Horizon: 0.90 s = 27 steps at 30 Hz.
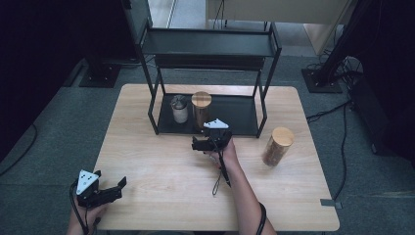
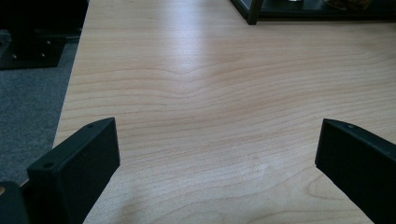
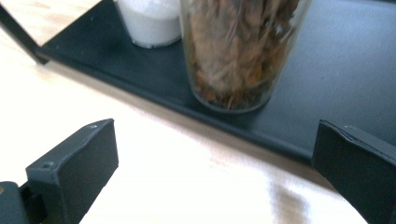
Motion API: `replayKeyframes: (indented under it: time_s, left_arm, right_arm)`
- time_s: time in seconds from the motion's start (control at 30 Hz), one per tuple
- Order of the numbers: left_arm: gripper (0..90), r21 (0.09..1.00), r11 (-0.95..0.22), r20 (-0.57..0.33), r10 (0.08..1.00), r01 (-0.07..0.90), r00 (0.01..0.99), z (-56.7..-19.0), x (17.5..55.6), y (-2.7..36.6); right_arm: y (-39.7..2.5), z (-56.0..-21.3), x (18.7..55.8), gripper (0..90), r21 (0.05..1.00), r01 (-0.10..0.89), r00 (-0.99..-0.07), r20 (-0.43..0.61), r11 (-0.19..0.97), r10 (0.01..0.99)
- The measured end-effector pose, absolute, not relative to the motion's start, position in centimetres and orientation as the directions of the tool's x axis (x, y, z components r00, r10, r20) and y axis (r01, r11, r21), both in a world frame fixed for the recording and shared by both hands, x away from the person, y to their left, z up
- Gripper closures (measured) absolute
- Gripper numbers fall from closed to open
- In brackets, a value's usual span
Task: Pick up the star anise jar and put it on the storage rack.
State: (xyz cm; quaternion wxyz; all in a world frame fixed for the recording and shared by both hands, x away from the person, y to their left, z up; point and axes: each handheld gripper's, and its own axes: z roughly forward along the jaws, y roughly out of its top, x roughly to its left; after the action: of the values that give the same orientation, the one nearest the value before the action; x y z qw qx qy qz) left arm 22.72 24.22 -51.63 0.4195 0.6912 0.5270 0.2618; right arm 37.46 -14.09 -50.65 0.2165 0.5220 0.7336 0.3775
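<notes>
Just beyond the right gripper [image 1: 198, 145], jaws spread and empty, the upright cork-lidded jar [image 3: 238, 56] stands on the rack's bottom shelf [image 3: 336, 70]; left gripper [image 1: 121, 184], also spread, sits near-left.

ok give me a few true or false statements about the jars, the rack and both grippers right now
1. The right gripper clamps the cork-lidded jar on the rack. False: its jaws stand open, short of the jar.
2. The left gripper is open above bare table. True.
3. A second cork-lidded jar stands on the table, right of the black rack. True.
4. The small white-filled jar stands on the rack's top shelf. False: it stands on the bottom shelf, beside the tall jar.
</notes>
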Motion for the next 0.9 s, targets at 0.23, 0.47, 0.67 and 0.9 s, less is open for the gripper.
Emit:
replayKeyframes:
  time_s: [0.23, 0.47, 0.67, 0.9]
  left_arm:
    - [0.1, 0.855, -0.094, -0.078, 0.949, 0.511, 0.305, -51.6, 22.7, 24.2]
    - [0.0, 0.854, -0.095, -0.077, 0.949, 0.511, 0.305, -51.6, 22.7, 24.2]
    - [0.0, 0.853, -0.100, -0.073, 0.949, 0.513, 0.307, -51.6, 22.7, 24.1]
    - [0.0, 0.853, -0.101, -0.072, 0.949, 0.513, 0.306, -51.6, 22.7, 24.1]
  right_arm:
    - [-14.3, -51.4, 36.5, 0.3, 0.778, 0.603, -0.365, 0.072, 0.177, 0.928]
    - [-14.7, -51.9, 35.8, 0.3, 0.773, 0.609, -0.361, 0.068, 0.180, 0.930]
    - [-14.8, -51.9, 35.0, 0.3, 0.773, 0.606, -0.361, 0.056, 0.189, 0.931]
    - [-15.0, -51.9, 34.0, 0.3, 0.777, 0.598, -0.360, 0.041, 0.196, 0.932]
